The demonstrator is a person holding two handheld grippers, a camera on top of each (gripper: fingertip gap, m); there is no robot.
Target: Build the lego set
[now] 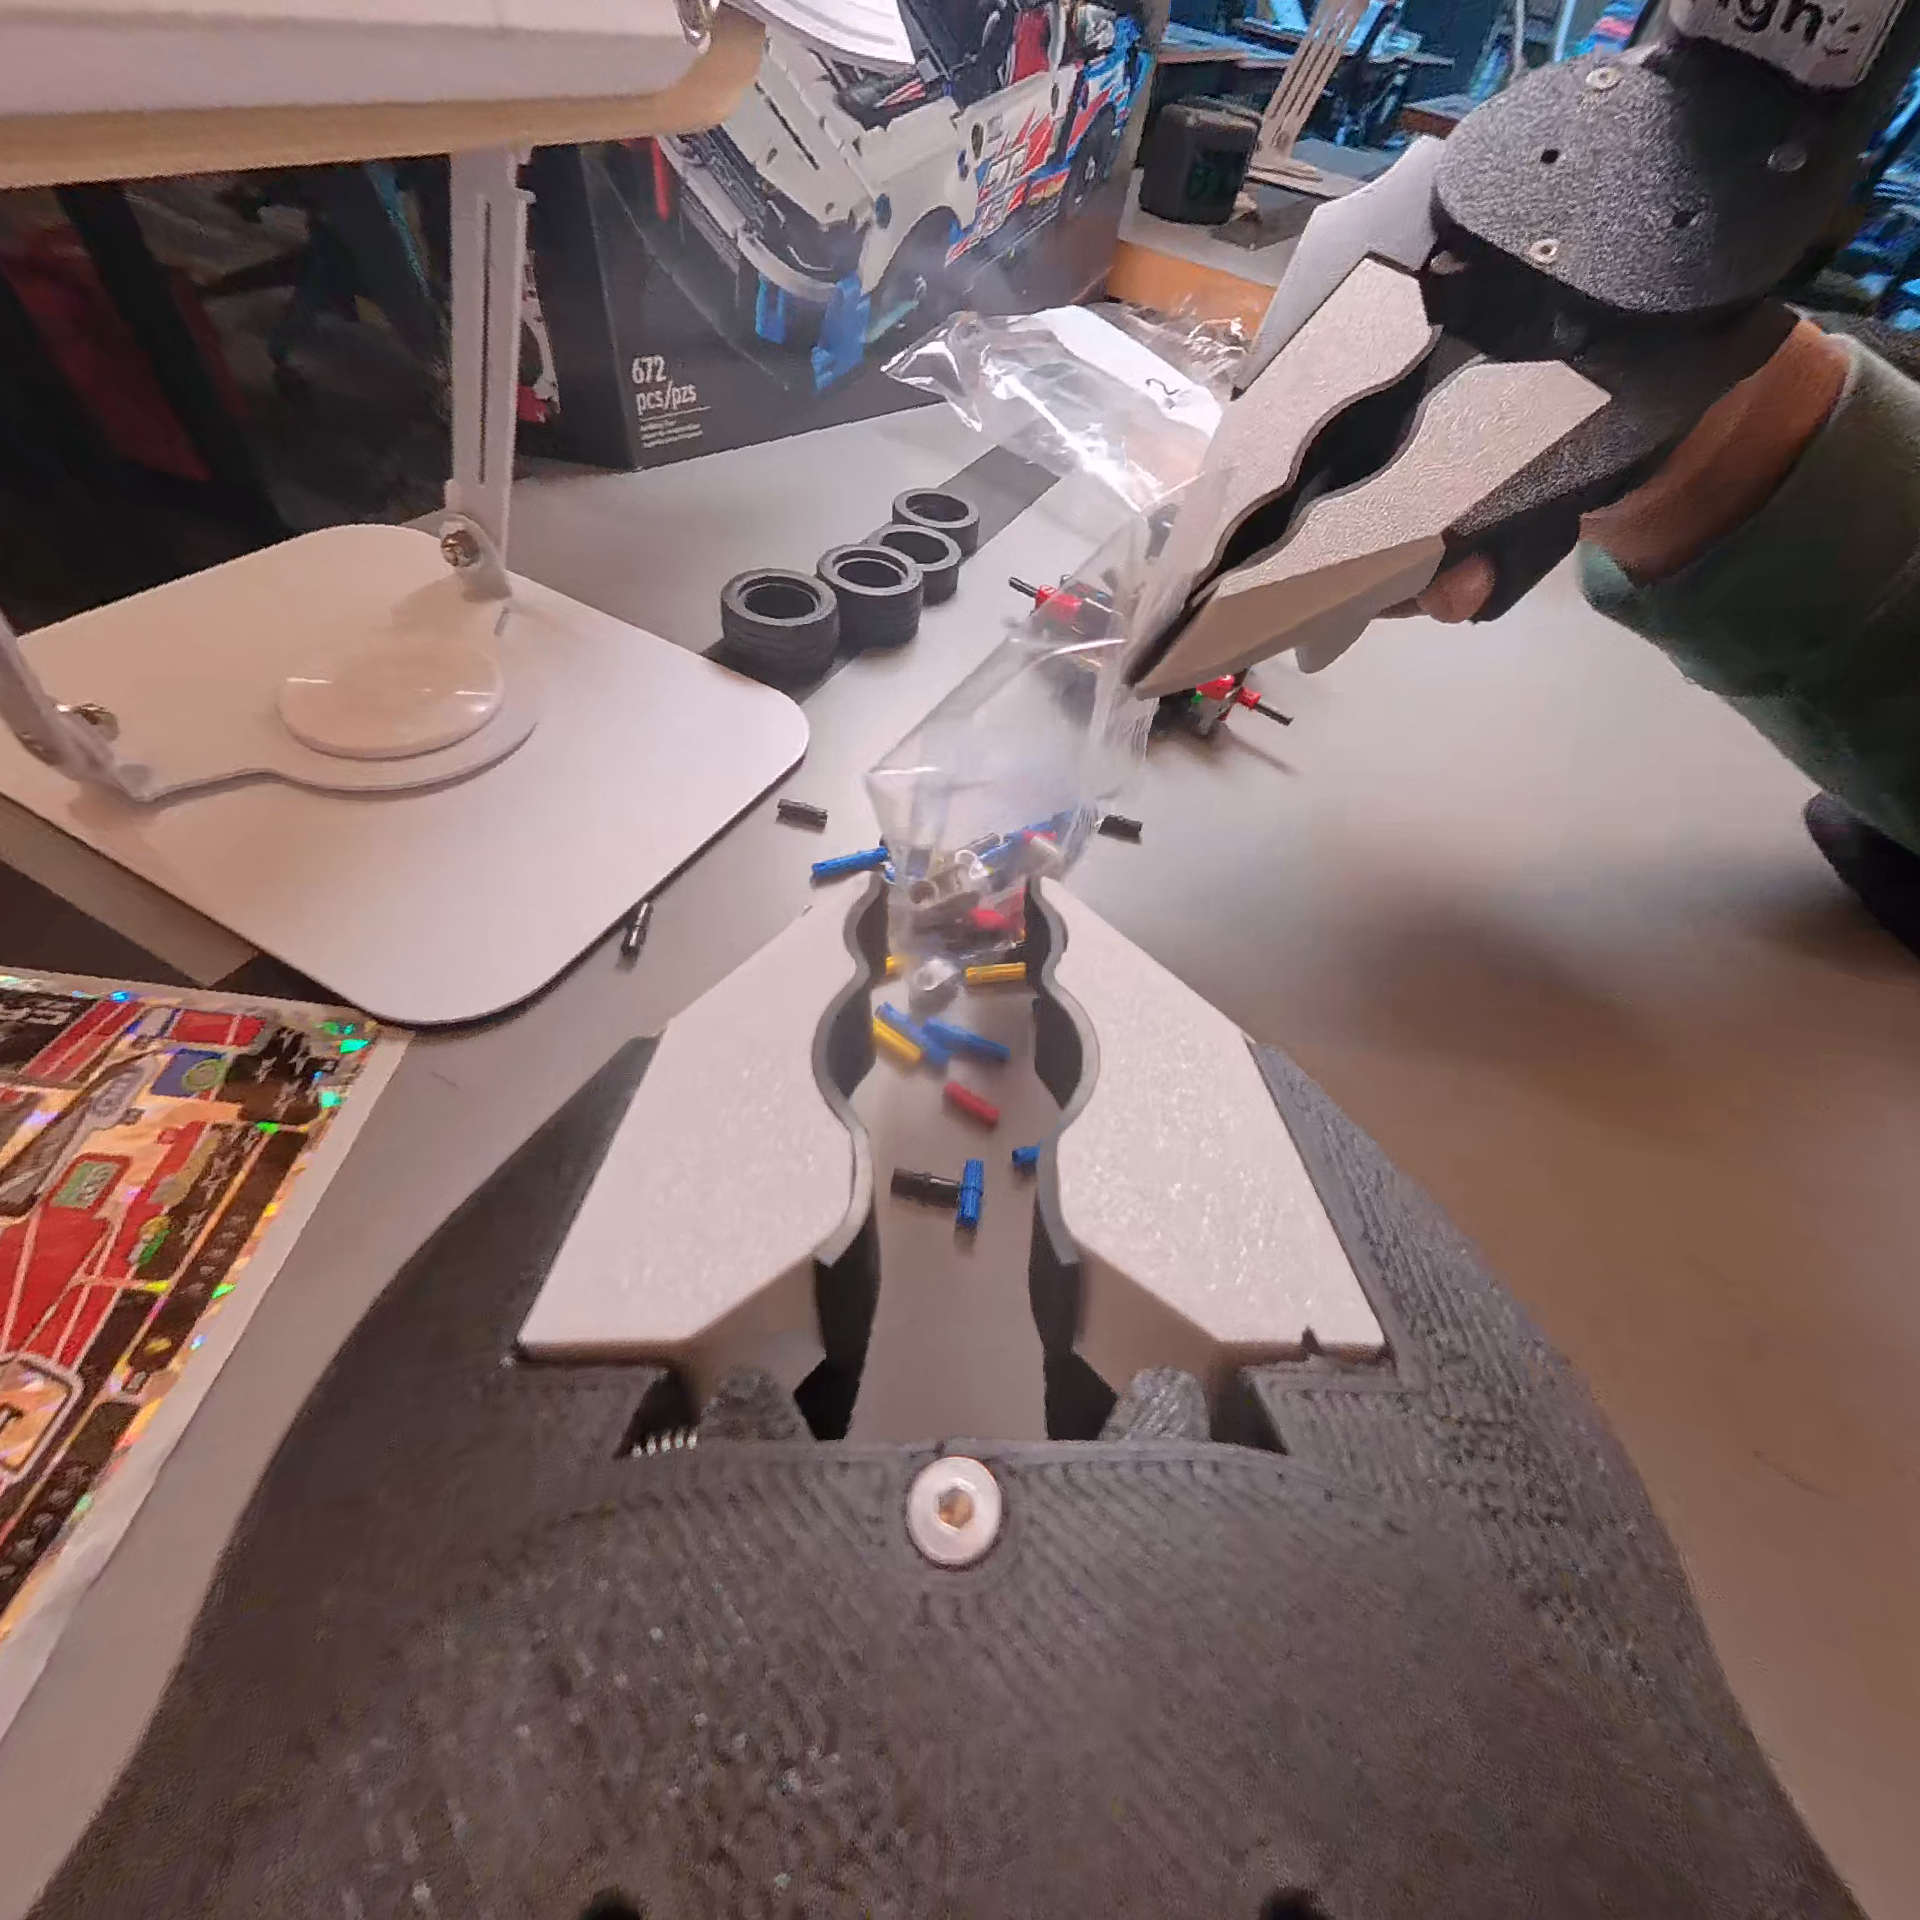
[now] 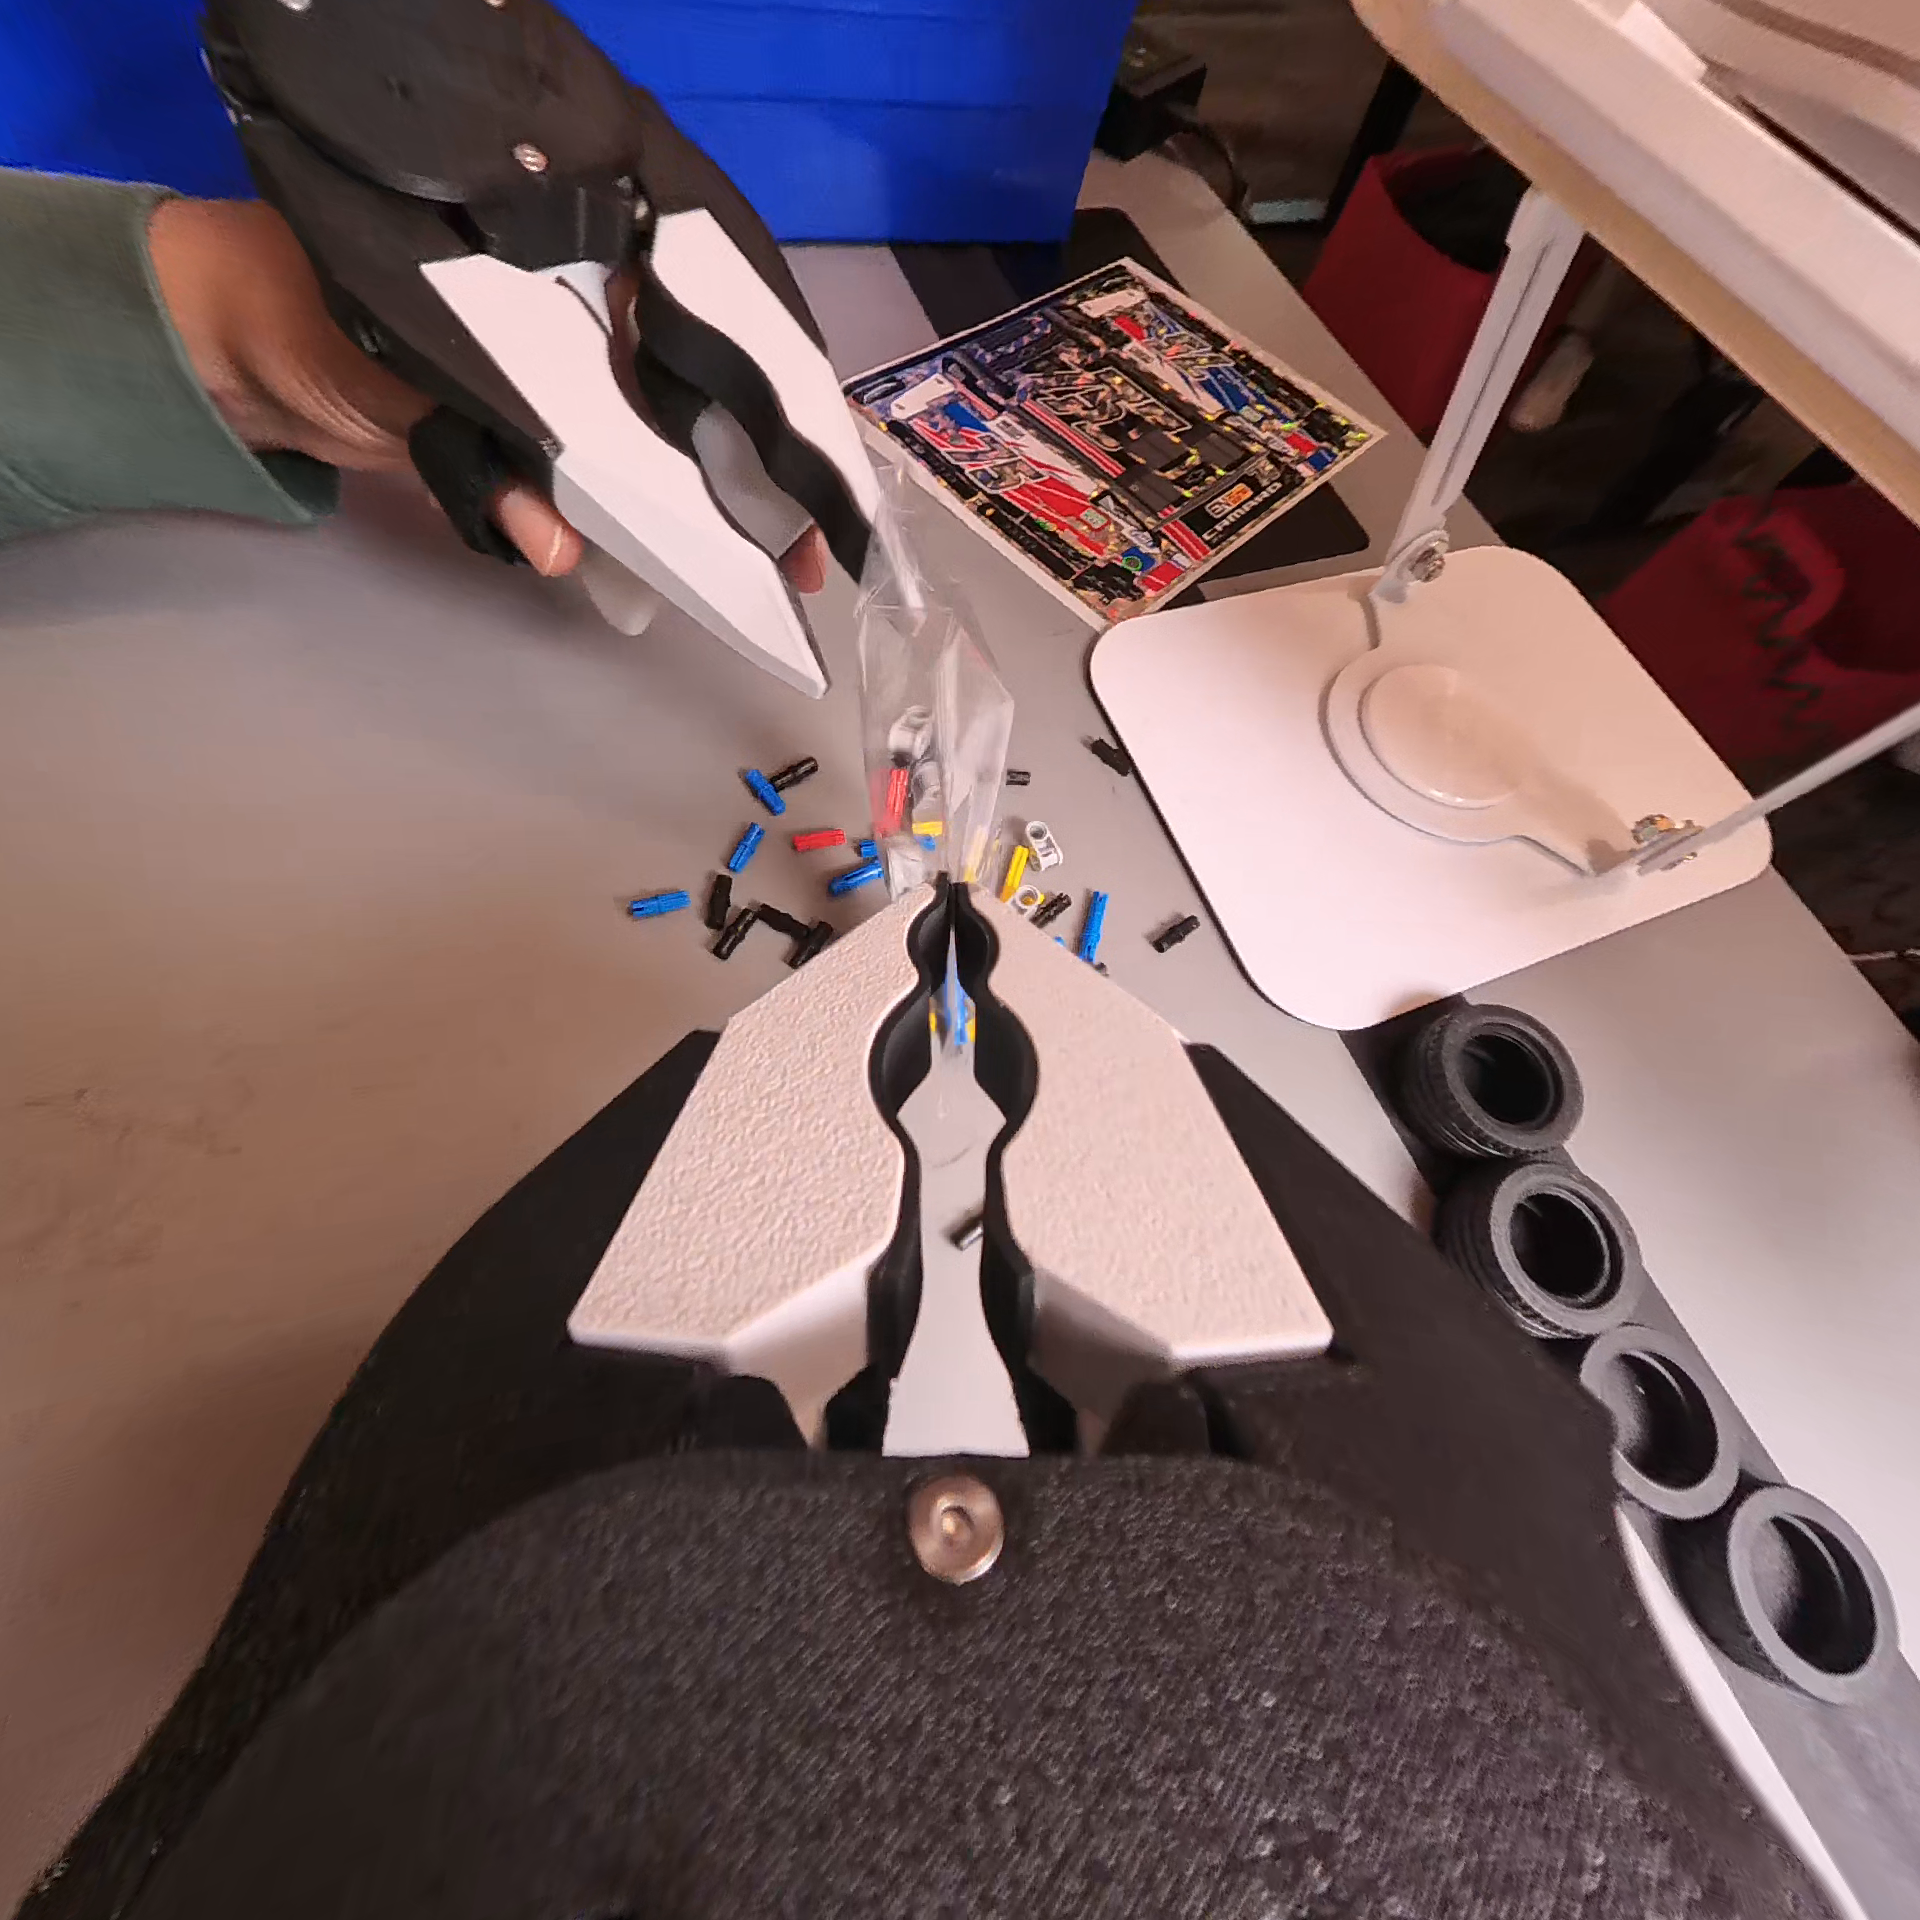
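My right gripper point(image 2: 945, 896) is shut on the edge of a clear plastic bag point(image 2: 935, 686) that holds small Lego pins. In the left wrist view the right gripper point(image 1: 1138, 675) holds the bag point(image 1: 997, 748) up from the upper right, and the bag hangs down over the table. My left gripper point(image 1: 956, 904) is open, with the bag's lower end at its tips. It also shows in the right wrist view point(image 2: 840, 623), held by a gloved hand. Loose blue, black, red and yellow pins point(image 2: 790, 862) lie scattered on the grey table under the bag, some between my left fingers point(image 1: 940, 1039).
Several black tyres point(image 1: 862, 582) point(image 2: 1538, 1247) stand in a row beside a white stand base point(image 1: 416, 748) point(image 2: 1423, 769). A shiny sticker sheet point(image 1: 125, 1195) point(image 2: 1112, 436) lies at the table edge. The Lego box point(image 1: 831, 260) stands behind. A small red-and-black assembly point(image 1: 1226, 701) sits under the right gripper. One gripper's finger ends stand about 7 cm off the other's.
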